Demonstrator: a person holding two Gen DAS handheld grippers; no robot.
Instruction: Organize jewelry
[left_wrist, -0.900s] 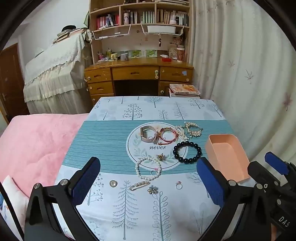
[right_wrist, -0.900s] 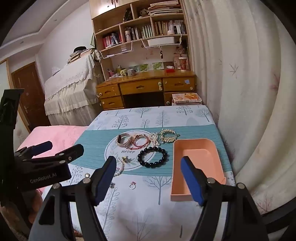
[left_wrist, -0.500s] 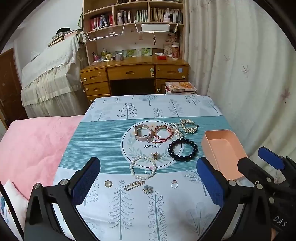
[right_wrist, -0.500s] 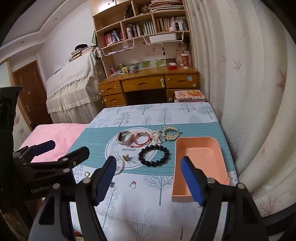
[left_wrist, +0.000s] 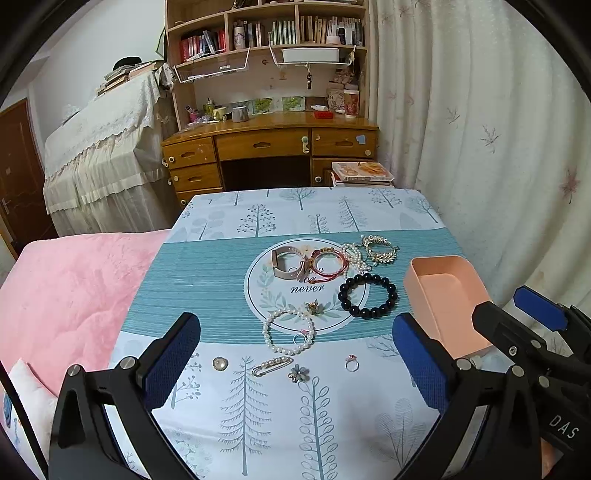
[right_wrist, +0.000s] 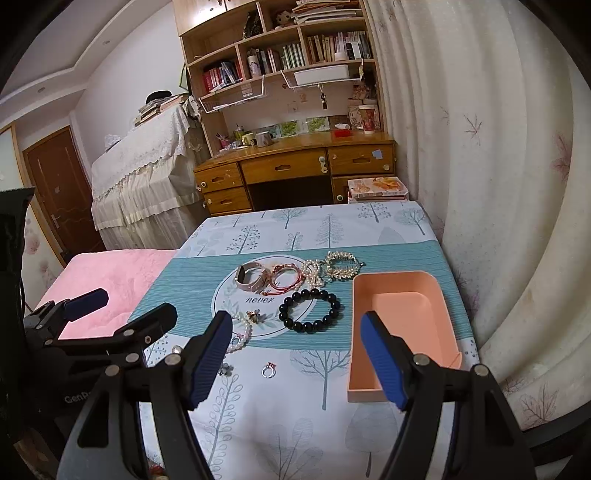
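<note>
Jewelry lies spread on a tree-print tablecloth (left_wrist: 295, 424): a black bead bracelet (left_wrist: 368, 295), a white pearl bracelet (left_wrist: 288, 331), red bangles (left_wrist: 328, 261), a rose-gold watch band (left_wrist: 286, 263), a gold leaf bracelet (left_wrist: 379, 250), a pearl hairpin (left_wrist: 271, 366), a small ring (left_wrist: 351, 363), a flower charm (left_wrist: 297, 373) and a round pearl stud (left_wrist: 220, 364). An empty peach tray (right_wrist: 402, 325) sits at the table's right edge. My left gripper (left_wrist: 295, 354) hovers open above the near jewelry. My right gripper (right_wrist: 295, 360) is open too, above the ring (right_wrist: 269, 369) and the tray's near left corner.
A pink blanket (left_wrist: 62, 295) covers the bed to the left of the table. A curtain (left_wrist: 480, 129) hangs close on the right. Behind the table stand a wooden desk (left_wrist: 269, 147) with bookshelves, a stack of books (left_wrist: 364, 173) and a cloth-covered piece of furniture (left_wrist: 99, 155).
Both views have drifted slightly back and up from the table, so the jewelry sits a little lower and smaller. Both grippers stay open and nothing on the table has moved.
</note>
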